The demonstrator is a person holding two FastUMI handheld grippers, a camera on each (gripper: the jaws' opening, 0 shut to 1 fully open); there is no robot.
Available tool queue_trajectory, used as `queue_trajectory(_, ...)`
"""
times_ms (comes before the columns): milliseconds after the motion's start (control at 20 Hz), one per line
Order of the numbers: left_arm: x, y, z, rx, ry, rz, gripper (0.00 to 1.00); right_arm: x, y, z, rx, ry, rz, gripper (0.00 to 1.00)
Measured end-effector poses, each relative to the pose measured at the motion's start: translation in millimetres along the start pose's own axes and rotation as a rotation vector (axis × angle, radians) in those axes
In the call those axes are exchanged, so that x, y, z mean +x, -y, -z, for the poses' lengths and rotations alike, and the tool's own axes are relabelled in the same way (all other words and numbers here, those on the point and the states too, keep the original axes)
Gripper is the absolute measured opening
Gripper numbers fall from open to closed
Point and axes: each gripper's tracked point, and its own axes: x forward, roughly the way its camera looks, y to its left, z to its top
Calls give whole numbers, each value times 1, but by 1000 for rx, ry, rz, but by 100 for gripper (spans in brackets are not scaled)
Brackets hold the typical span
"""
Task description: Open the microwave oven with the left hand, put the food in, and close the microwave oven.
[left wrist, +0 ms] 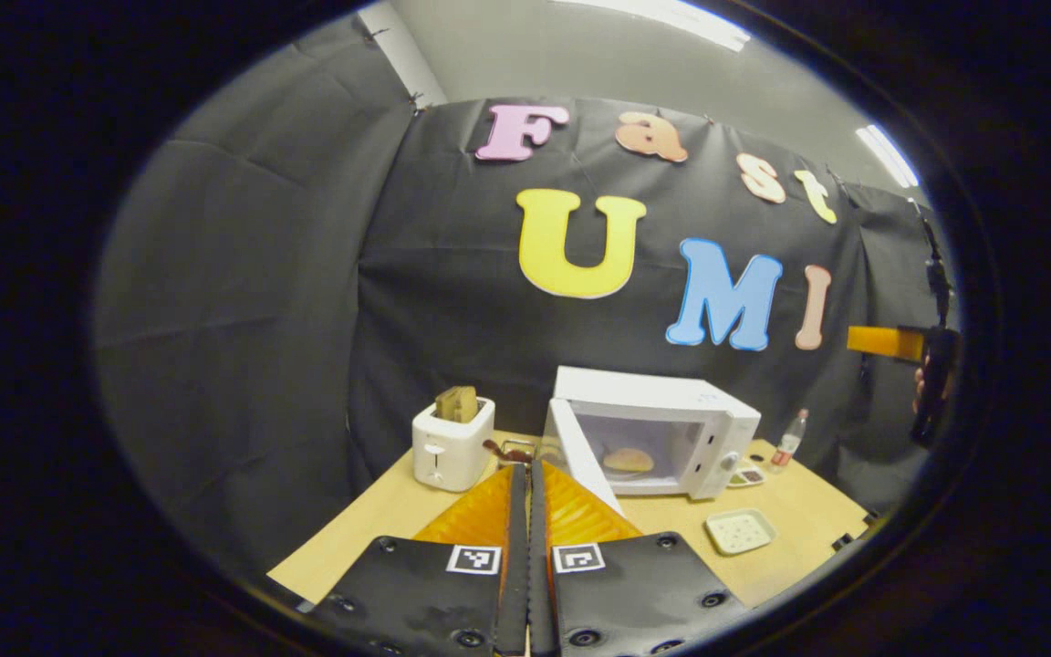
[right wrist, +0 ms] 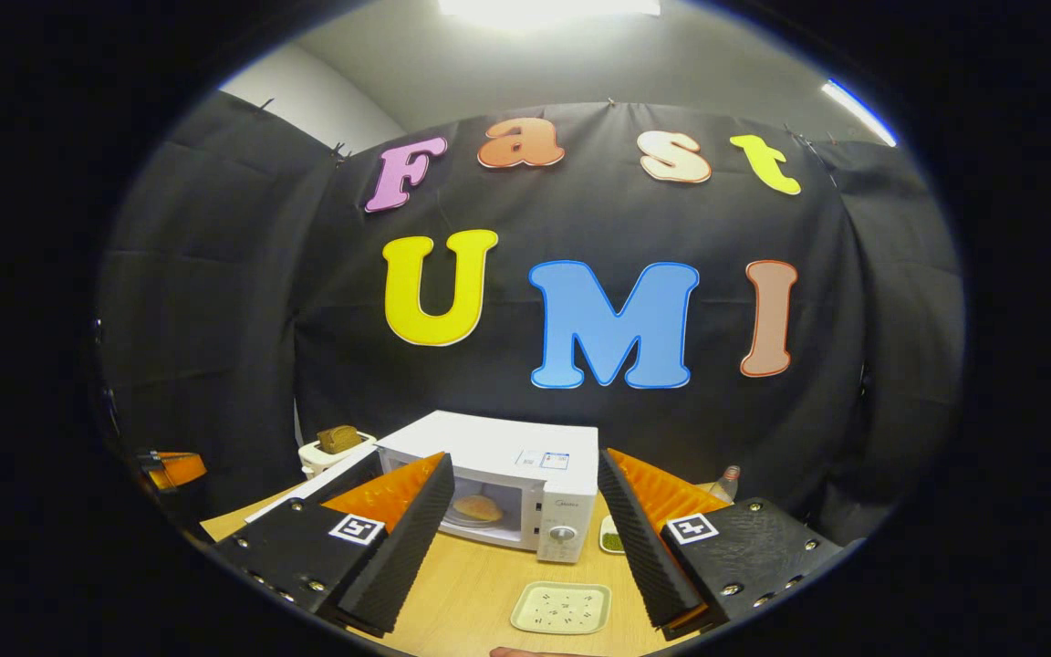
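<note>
The white microwave (left wrist: 671, 401) stands at the back of the wooden table with its door (left wrist: 580, 461) swung open to the left. A round bun (left wrist: 628, 459) lies on the plate inside it. My left gripper (left wrist: 526, 467) is shut with nothing between its fingers, held back from the door over the table. In the right gripper view the microwave (right wrist: 498, 452) is straight ahead with the bun (right wrist: 477, 507) in its cavity. My right gripper (right wrist: 522, 456) is open and empty, well short of the oven. The other gripper (right wrist: 174, 467) appears at the far left edge.
A white toaster (left wrist: 452, 443) with bread slices stands left of the microwave. A pale square tray (right wrist: 562, 607) lies on the table (right wrist: 471, 584) in front of the oven. A small bottle (left wrist: 788, 443) and a small dish (left wrist: 749, 474) sit to its right.
</note>
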Motion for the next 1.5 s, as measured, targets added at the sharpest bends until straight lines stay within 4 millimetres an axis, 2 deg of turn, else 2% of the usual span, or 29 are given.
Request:
queue_trajectory(100, 10, 4, 21, -18, -41, 17, 7, -1, -1, 1, -12, 0, 8, 97)
queue_trajectory(200, 19, 5, 33, -17, -71, 27, 8, -1, 2, -1, -10, 17, 23, 97)
queue_trajectory(650, 35, 31, 65, -14, -144, 32, 7, -13, 27, 1, 25, 10, 110, 97)
queue_trajectory(800, 31, 48, 76, -47, -164, 21, 7, -17, 41, 2, 34, 10, 133, 97)
queue_trajectory(950, 33, 66, 77, -51, -158, 19, 7, -18, 48, 1, 36, 14, 138, 97)
queue_trajectory(1250, 40, 106, 82, -45, -173, 17, 7, -25, 95, -1, 54, 19, 137, 96)
queue_trajectory(1500, 53, 146, 83, -10, -185, 42, 7, -21, 125, 18, 72, -39, 161, 97)
